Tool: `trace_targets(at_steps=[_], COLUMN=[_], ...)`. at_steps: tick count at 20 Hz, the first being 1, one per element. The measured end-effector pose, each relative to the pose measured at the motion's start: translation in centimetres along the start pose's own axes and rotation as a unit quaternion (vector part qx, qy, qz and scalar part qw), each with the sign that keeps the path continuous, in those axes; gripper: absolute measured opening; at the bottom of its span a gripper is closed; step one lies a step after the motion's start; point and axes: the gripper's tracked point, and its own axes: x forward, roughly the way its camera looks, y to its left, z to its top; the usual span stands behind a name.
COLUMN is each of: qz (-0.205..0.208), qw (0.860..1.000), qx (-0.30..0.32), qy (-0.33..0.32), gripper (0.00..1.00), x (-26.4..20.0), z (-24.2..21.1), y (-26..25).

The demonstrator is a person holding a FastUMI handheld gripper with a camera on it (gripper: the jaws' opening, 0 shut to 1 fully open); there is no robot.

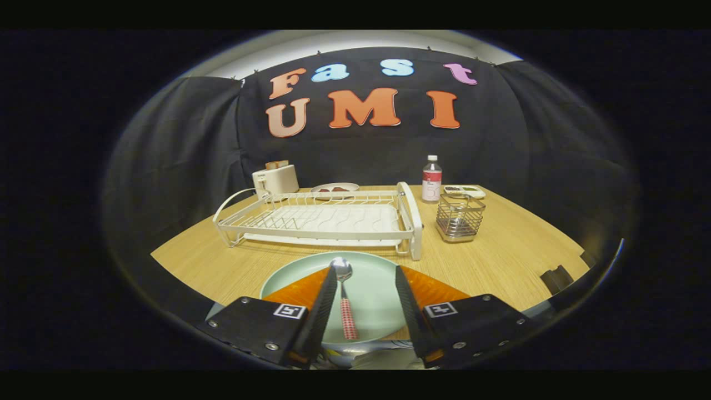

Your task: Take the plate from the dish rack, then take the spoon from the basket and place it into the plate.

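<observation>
A pale green plate lies flat on the wooden table, in front of the white dish rack. On the plate rests a spoon with a shiny bowl pointing toward the rack and a red checked handle pointing back at me. My gripper hovers over the plate, open, its fingers wide apart. The spoon lies between them, close to the left finger, and neither finger presses on it. The wire basket stands to the right of the rack.
Behind the rack stand a white toaster and a small plate with food. A bottle with a red label and a flat white tray sit at the back right. A dark block sits at the table's right edge.
</observation>
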Motion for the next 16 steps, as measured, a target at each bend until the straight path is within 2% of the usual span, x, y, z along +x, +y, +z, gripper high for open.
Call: trace_targets(at_steps=[1,4,16], qz=[-0.003,-0.015,-0.075], qw=[1.0,1.0,0.994], qx=[0.001,0.007,-0.01], qy=[-0.003,-0.012,-0.079], gripper=[0.69,0.97,0.98], x=[0.3,1.0,1.2], z=[0.5,2.2,9.5], y=[-0.5,-2.1,-9.7])
